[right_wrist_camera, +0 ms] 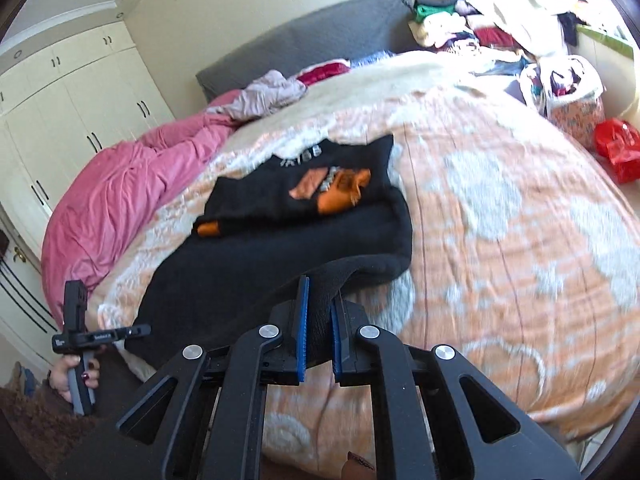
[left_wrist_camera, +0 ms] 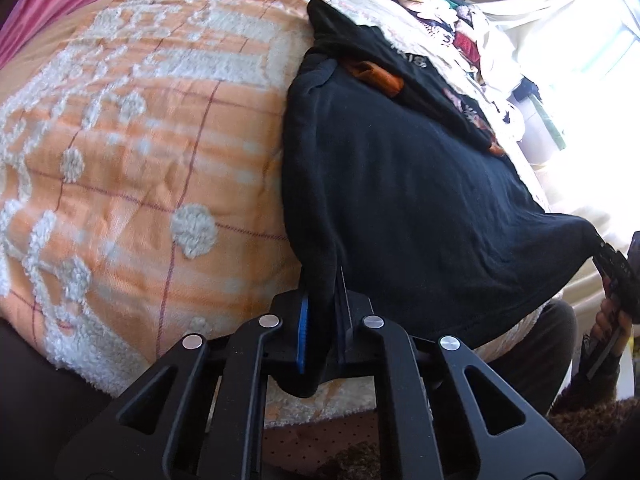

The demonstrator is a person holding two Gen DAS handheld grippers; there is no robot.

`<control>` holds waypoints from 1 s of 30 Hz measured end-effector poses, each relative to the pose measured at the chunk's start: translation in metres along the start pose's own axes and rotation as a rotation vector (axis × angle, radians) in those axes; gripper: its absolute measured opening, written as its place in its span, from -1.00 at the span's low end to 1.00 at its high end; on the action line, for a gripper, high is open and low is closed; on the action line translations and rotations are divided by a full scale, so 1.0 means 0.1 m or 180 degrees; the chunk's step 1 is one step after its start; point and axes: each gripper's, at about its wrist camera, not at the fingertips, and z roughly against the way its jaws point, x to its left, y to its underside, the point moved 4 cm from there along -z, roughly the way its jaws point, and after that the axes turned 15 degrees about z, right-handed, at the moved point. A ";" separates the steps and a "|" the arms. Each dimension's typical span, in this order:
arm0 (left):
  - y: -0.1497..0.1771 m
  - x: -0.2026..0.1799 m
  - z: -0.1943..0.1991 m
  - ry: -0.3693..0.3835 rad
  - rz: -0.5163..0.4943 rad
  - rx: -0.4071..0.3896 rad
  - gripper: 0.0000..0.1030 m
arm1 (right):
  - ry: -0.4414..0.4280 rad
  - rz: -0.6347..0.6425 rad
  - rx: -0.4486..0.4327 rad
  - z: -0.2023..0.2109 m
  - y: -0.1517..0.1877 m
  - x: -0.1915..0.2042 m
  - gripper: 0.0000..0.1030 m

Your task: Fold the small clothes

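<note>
Pinching the near hem of a black sweater (left_wrist_camera: pixel 400 200), the left gripper (left_wrist_camera: pixel 324 320) has its two fingers pressed tight on a bunched corner of the cloth. The blue pads (left_wrist_camera: pixel 303 332) show only as thin strips, because the fabric fills the gap. The right gripper (right_wrist_camera: pixel 319 340) bites the other near corner the same way, with a thick roll of black cloth squeezed between its pads.

The sweater lies near the front edge of the bed (right_wrist_camera: pixel 500 220), on an orange and white blanket (left_wrist_camera: pixel 140 140). Its near part is lifted off the blanket and hangs between the two grippers. Its far part lies flat with an orange picture (right_wrist_camera: pixel 332 190) and some pale letters on it. The letters are too blurry to read.

In the right wrist view, the left hand (right_wrist_camera: pixel 76 376) peeks in at the left edge, partly hidden by the handle it holds. In the left wrist view, the right hand (left_wrist_camera: pixel 610 320) is cut off at the right edge.

A pink duvet (right_wrist_camera: pixel 120 192) lies along the bed's left side. Past the far right corner sits a pile of clothes (right_wrist_camera: pixel 480 28), too jumbled to tell apart. The window light washes out that side.
</note>
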 end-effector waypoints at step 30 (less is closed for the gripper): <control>-1.45 -0.84 0.32 0.0419 -0.0174 -0.0836 -0.94 | 0.0671 0.0070 -0.0226 -0.32 -0.75 -0.39 -0.84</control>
